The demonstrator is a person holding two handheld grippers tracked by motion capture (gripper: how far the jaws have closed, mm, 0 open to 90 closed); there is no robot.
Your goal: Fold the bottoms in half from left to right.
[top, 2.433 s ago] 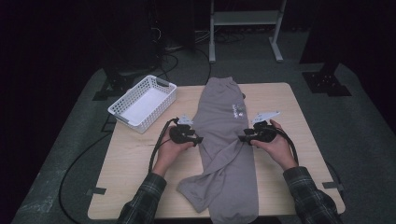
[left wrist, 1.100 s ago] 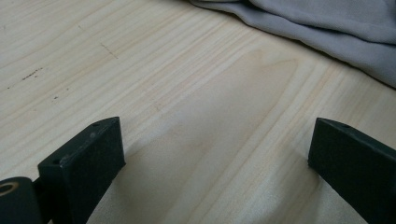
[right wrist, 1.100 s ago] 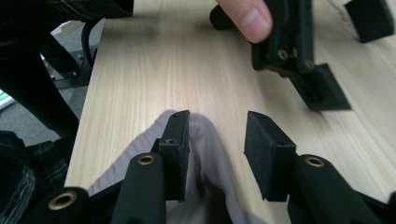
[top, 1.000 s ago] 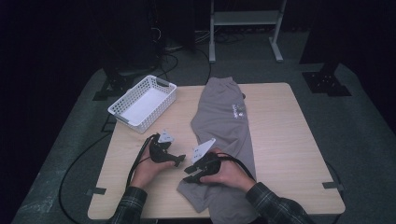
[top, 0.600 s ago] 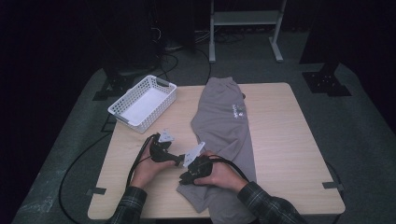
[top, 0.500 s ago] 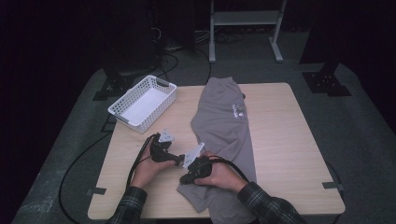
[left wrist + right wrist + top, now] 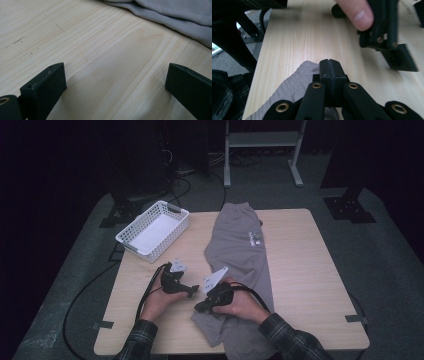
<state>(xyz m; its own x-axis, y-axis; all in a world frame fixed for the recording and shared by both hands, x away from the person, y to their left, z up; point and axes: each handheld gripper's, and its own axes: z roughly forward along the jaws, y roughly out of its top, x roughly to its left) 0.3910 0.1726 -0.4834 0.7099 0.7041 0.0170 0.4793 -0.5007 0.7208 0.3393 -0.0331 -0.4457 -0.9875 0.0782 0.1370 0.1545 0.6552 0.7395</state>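
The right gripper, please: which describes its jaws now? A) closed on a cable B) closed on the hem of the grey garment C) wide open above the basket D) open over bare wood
B: in the right gripper view the right gripper has its jaws together on the stitched hem of the grey garment.

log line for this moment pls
right gripper: jaws just closed on hem of grey shorts | left gripper: open above bare table, beside shorts | basket: far left, untouched

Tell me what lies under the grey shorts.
The grey shorts lie flat on the wooden table, which shows all around them. The right hand-held gripper is shut on a hem corner, with tabletop beneath. Anything under the rest of the fabric is covered.
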